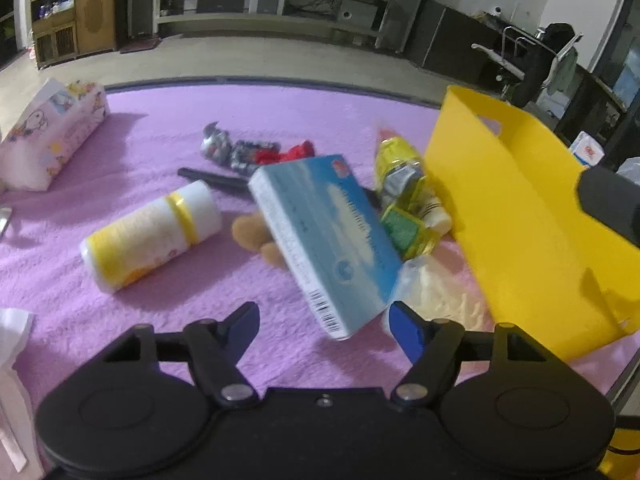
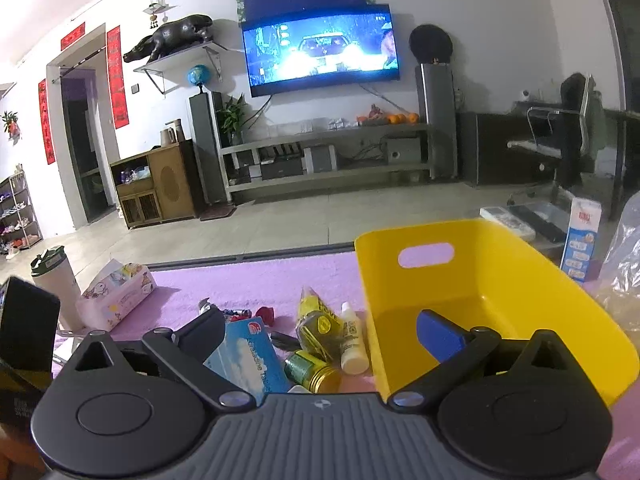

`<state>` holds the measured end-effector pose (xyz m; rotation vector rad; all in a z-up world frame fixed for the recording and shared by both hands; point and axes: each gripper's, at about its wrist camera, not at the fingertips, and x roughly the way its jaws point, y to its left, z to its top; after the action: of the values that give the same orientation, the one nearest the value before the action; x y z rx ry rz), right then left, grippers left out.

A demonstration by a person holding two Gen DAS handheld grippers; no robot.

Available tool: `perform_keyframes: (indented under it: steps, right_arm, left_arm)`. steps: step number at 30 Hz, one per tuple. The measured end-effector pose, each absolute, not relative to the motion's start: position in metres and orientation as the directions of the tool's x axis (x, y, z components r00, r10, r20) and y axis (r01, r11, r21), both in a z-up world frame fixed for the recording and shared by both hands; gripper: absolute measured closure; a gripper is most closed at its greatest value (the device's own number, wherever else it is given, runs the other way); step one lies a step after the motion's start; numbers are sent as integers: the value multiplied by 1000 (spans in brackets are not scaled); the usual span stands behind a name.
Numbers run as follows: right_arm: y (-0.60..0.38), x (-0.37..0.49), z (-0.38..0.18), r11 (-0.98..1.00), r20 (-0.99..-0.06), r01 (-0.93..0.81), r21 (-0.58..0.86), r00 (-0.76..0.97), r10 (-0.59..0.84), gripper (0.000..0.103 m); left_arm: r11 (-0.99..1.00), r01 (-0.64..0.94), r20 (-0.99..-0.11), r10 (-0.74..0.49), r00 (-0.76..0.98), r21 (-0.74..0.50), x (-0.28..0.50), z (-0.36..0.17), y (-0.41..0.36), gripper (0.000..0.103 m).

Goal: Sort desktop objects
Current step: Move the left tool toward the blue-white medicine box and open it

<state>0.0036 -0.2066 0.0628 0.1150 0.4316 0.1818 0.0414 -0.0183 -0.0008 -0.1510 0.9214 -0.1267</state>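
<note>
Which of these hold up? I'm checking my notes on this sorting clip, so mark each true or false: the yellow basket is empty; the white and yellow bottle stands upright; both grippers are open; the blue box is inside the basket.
1. The yellow basket holds no objects. True, as far as the right wrist view shows its inside.
2. The white and yellow bottle stands upright. False: it lies on its side on the purple cloth.
3. The left gripper and the right gripper are open. True.
4. The blue box is inside the basket. False: it is outside, ahead of the left gripper, tilted.
</note>
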Motion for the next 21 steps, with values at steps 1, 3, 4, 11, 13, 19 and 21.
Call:
perform_keyframes:
  steps: [1, 3, 4, 11, 13, 19, 21]
  right_arm:
    - [-208, 4, 63, 976, -410, -149, 157, 890, 202, 1]
    - [-209, 6, 64, 973, -415, -143, 179, 886, 207, 1]
    - [-209, 7, 64, 973, -418, -141, 183, 885, 207, 1]
    - [-205, 0, 61, 978, -424, -156, 138, 883, 201, 0]
    - [-207, 0, 61, 980, -423, -151, 132, 885, 194, 0]
    - [-213, 0, 61, 981, -423, -140, 132, 887, 184, 0]
    - [-215, 0, 61, 981, -420, -136, 136, 889, 181, 0]
  left_arm:
    - [982, 31, -781, -168, 602, -187, 42, -1, -16, 30]
    - [981, 7, -776, -158, 610, -194, 42, 0, -11, 22]
    - [981, -4, -774, -150, 615, -193, 43, 1, -10, 17]
    - [972, -26, -781, -172, 601, -234, 46, -3, -5, 11]
    - [968, -21, -776, -187, 603, -250, 46, -3, -5, 11]
    - [955, -18, -763, -225, 606, -296, 48, -5, -2, 11]
    - [950, -18, -760, -239, 604, -312, 49, -5, -1, 11]
